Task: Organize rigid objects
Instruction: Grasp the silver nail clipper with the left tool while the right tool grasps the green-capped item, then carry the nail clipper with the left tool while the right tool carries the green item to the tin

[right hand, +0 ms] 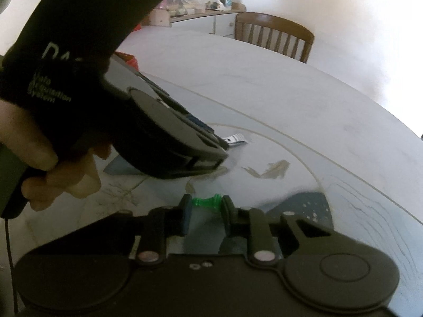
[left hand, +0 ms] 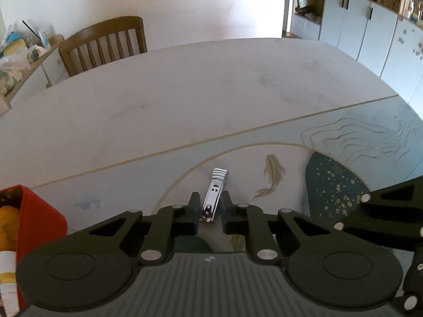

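Observation:
A silver nail clipper lies on the printed table mat, its near end between the fingers of my left gripper. The jaws stand on either side of it with small gaps, so the gripper is open around it. In the right wrist view the clipper shows just past the left gripper's tip. My right gripper is shut on a small green plastic piece and holds it over the mat. A red box stands at the left edge of the left wrist view, with yellow and white items inside.
The white table stretches back to a wooden chair. The mat has fish and dark speckled prints. The right gripper's arm sits close at the right. Cupboards stand far right, a cluttered shelf far left.

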